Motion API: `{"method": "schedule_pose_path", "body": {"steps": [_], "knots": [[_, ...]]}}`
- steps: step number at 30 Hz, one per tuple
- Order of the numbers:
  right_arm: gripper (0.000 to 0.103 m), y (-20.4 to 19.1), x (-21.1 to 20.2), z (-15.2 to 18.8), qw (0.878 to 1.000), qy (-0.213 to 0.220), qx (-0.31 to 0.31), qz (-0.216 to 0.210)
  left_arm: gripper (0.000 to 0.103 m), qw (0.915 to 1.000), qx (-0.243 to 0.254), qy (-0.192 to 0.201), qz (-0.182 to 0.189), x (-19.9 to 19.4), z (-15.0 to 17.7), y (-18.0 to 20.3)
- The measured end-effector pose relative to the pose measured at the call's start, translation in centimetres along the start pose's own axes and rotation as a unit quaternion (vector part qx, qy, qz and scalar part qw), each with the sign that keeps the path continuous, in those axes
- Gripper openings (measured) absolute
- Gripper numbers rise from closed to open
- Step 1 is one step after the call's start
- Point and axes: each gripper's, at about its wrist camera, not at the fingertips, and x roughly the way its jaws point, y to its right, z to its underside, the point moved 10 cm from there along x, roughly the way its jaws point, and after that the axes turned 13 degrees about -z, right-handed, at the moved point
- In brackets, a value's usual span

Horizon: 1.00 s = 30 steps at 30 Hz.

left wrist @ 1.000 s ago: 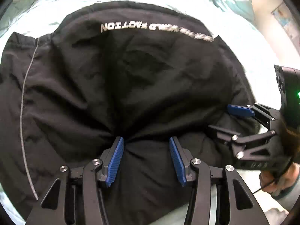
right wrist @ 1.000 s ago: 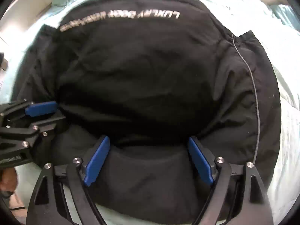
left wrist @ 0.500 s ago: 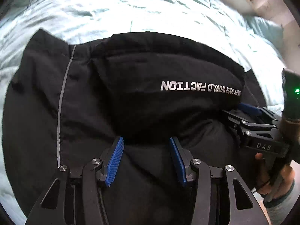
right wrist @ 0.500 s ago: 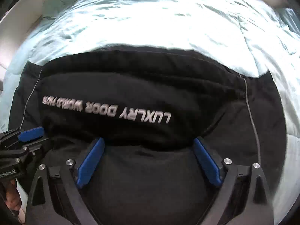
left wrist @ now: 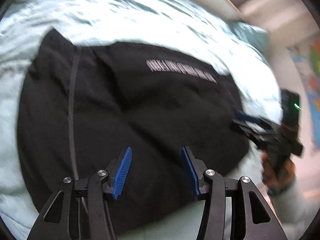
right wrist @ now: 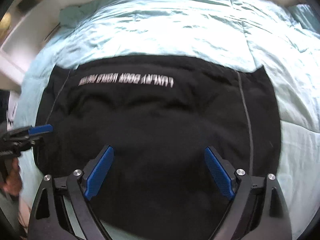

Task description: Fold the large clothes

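We are holding both grippers above the jacket, and nothing is between the pads now. A second ago the left gripper (left wrist: 156,172) and the right gripper (right wrist: 160,172) were pressing down near the front edge of the jacket (right wrist: 160,132), with cloth bunching between the fingers. Now the cloth is lying free under them and both cameras are seeing much more of the bed, so we are lifting away. The left jaws are standing apart at a middle width; the right jaws are standing wide and are closing a little, with only air between them.

In our judgement this means that the fold is laid and released. The jacket is lying on the bed as a compact black block, with the white lettering (right wrist: 126,80) on top, near its far edge, and a thin grey stripe (right wrist: 247,120) running along its right side. We think one more fold or some smoothing is perhaps remaining.

Behind the jacket, the pale green quilt (right wrist: 180,24) is covering the bed, shiny and a little wrinkled. Farther away we are seeing a pillow (left wrist: 250,36), a light wall and something colourful on the wall (left wrist: 315,92), too blurred to read.
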Motion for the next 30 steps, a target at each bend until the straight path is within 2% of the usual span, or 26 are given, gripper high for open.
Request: {"method": "schedule_pose_path", "body": {"steps": [1, 3, 5, 7, 9, 12, 14, 17, 21, 28, 30], "knots": [[0.083, -0.2, -0.2, 0.9, 1.0, -0.004, -0.005, 0.001, 0.053, 0.9998, 0.016, -0.012, 0.008, 0.1, 1.5, 0.5], [0.077, -0.4, 0.5, 3.3, 0.999, -0.031, -0.007, 0.003, 0.053, 0.9985, 0.043, -0.017, -0.029, 1.2, 3.5, 0.5], [0.078, 0.4, 2.3, 5.1, 0.998, -0.058, -0.004, 0.026, 0.053, 0.9957, 0.046, -0.035, -0.072, 3.7, 4.7, -0.1], [0.078, 0.9, 4.0, 5.8, 0.997, -0.071, 0.006, 0.029, 0.053, 0.9945, 0.045, -0.04, -0.085, 5.1, 4.7, -0.5], [0.078, 0.7, 4.0, 5.6, 0.997, -0.071, 0.004, 0.034, 0.053, 0.9955, 0.036, -0.04, -0.078, 4.4, 4.4, -0.8], [0.078, 0.4, 3.0, 4.9, 0.998, -0.066, 0.007, 0.025, 0.053, 0.9969, 0.029, -0.028, -0.067, 2.4, 4.3, -1.6], [0.078, 1.0, 1.8, 4.8, 0.998, -0.057, 0.021, 0.018, 0.053, 0.9964, 0.021, -0.017, -0.08, 0.9, 4.4, -2.8], [0.078, 2.4, -0.5, 4.6, 0.998, -0.036, 0.045, 0.008, 0.053, 0.9957, -0.02, 0.003, -0.09, -2.0, 4.0, -6.2], [0.078, 5.8, -3.8, 3.6, 0.997, -0.004, 0.059, 0.039, 0.053, 0.9918, -0.076, 0.041, -0.095, -5.3, 2.9, -9.7], [0.079, 11.5, -8.4, 2.5, 0.99, 0.036, 0.117, 0.065, 0.053, 0.9837, -0.141, 0.049, -0.1, -5.9, 0.7, -12.9], [0.079, 12.5, -9.0, 3.4, 0.989, 0.041, 0.124, 0.068, 0.053, 0.983, -0.148, 0.05, -0.096, -5.7, 0.5, -13.4]]}}
